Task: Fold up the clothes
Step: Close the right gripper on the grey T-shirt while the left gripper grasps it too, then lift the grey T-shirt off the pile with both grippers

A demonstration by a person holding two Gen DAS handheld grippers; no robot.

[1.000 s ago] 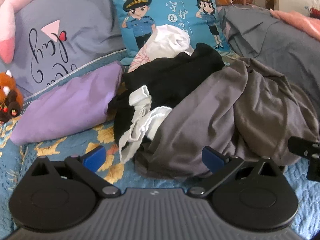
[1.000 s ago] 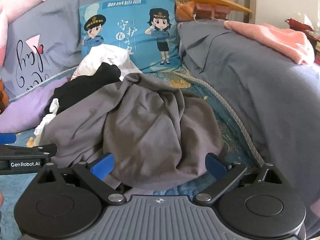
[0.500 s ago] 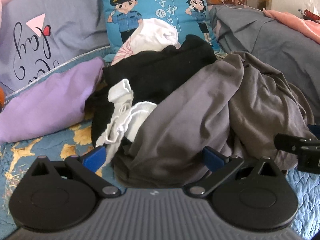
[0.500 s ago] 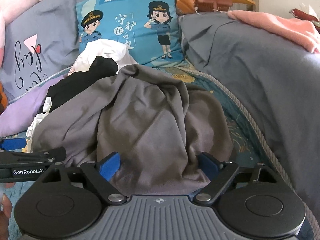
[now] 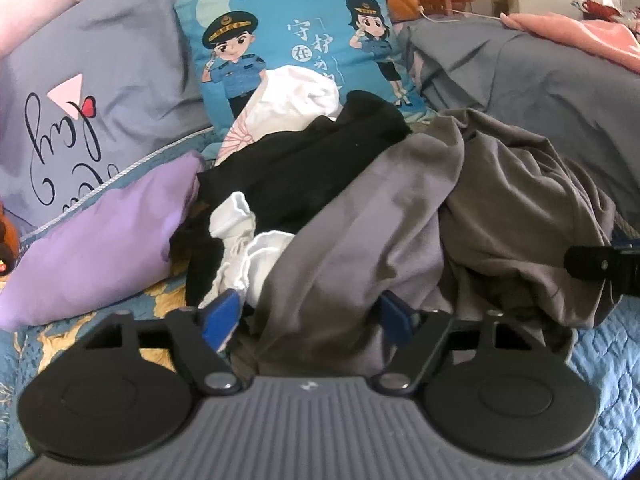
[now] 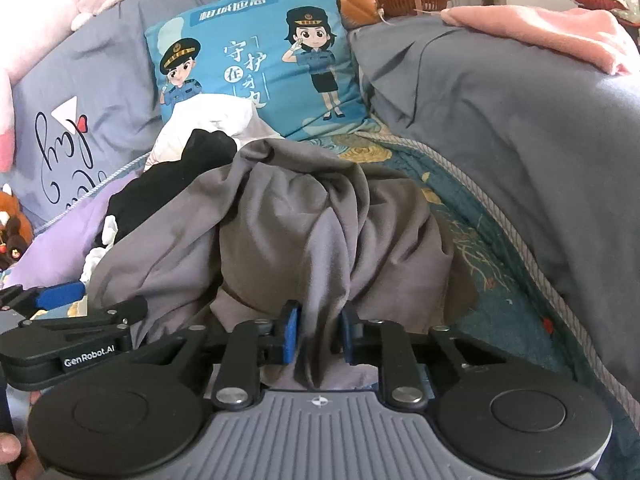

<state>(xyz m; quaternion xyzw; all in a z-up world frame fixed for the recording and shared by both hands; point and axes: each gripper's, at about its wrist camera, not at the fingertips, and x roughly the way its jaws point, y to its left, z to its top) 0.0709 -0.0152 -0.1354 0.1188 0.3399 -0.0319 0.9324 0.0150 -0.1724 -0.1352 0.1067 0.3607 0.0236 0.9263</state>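
One grey garment (image 6: 304, 216) tops the clothes heap in front of one blue cartoon cushion (image 6: 256, 52), beside one black garment (image 5: 304, 168) and one purple pillow (image 5: 100, 236), on a floral bedspread (image 6: 472, 248). Right gripper (image 6: 318, 330) jaws are closing, pinching a grey fold; left gripper (image 5: 310, 314) jaws are closing around grey cloth, not yet pressing

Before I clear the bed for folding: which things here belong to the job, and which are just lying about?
Job:
- grey garment, a fold of it between the closing right gripper
- left gripper, closing around the grey garment's edge
- black garment
- white garment
- white socks

Lying about:
- cartoon pillow
- purple pillow
- grey duvet
- pink cloth
- plush toy
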